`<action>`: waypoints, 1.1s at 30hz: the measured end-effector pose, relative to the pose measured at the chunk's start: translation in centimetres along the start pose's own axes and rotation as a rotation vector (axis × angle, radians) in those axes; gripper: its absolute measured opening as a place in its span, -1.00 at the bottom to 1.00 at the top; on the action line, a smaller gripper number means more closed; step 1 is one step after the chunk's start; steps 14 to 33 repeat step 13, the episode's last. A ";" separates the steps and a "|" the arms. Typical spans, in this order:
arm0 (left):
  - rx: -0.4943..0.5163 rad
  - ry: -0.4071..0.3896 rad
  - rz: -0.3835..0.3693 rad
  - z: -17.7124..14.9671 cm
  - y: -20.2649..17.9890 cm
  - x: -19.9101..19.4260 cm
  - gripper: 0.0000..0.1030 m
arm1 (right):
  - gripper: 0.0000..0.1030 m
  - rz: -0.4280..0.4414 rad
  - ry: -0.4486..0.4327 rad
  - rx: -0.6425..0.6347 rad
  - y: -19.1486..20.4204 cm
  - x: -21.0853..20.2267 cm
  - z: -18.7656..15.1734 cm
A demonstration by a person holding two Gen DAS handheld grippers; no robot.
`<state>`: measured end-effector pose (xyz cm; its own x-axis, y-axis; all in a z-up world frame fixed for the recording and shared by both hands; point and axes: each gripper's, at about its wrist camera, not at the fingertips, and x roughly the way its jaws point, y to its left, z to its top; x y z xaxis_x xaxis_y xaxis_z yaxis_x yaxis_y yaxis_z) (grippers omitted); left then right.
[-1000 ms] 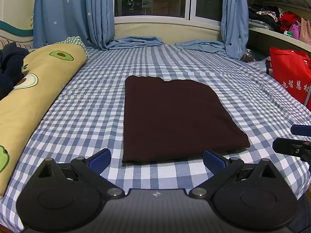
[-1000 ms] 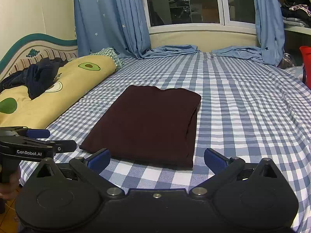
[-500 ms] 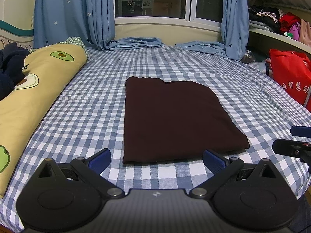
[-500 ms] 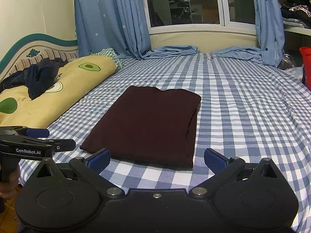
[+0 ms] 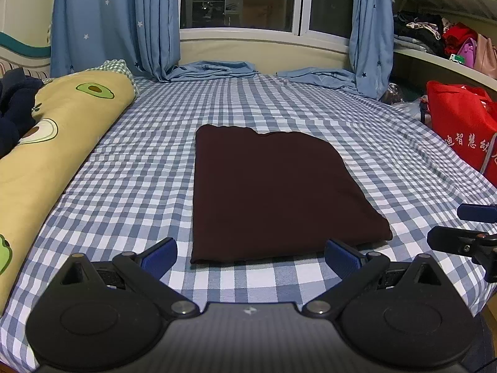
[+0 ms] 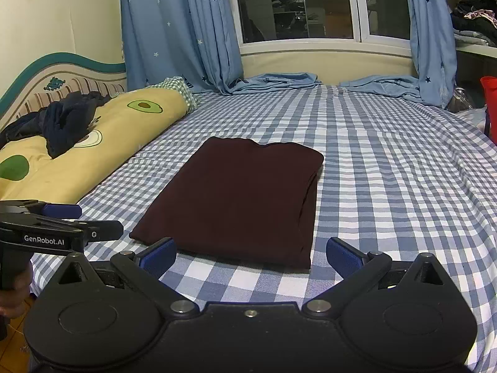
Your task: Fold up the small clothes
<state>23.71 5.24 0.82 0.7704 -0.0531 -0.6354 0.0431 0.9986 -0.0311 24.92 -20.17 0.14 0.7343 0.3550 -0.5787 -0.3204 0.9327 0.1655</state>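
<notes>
A dark maroon garment [image 5: 273,192], already folded into a flat rectangle, lies in the middle of a blue-checked bed [image 5: 130,186], its near hem just ahead of both tools. The left gripper [image 5: 251,253] and the right gripper [image 6: 251,253] hang low over the near edge of the mattress, jaws spread wide and holding nothing; each shows at the edge of the other's view. A yellow avocado-print bolster [image 5: 52,143] runs along the left side, well apart from the cloth, and a red bag [image 5: 459,124] stands off to the right. The garment looks ready for a further fold in half: judged from here, that is best done by pinching the two near corners together, one per tool, catching every layer at the thicker folded edge on the right, then lifting evenly and carrying the hem to the far edge so the sides stay aligned. Against the frames of a second ago almost nothing differs: garment, grippers and jaw spread match, bar a slight drift of view.
</notes>
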 end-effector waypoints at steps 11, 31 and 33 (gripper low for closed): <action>0.002 -0.038 -0.025 -0.3 0.3 -0.3 1.00 | 0.99 0.000 0.007 0.000 0.0 0.3 -0.1; -0.006 -0.044 -0.016 -0.2 0.3 -0.4 1.00 | 0.99 -0.002 0.006 0.001 0.0 0.3 -0.1; -0.006 -0.044 -0.016 -0.2 0.3 -0.4 1.00 | 0.99 -0.002 0.006 0.001 0.0 0.3 -0.1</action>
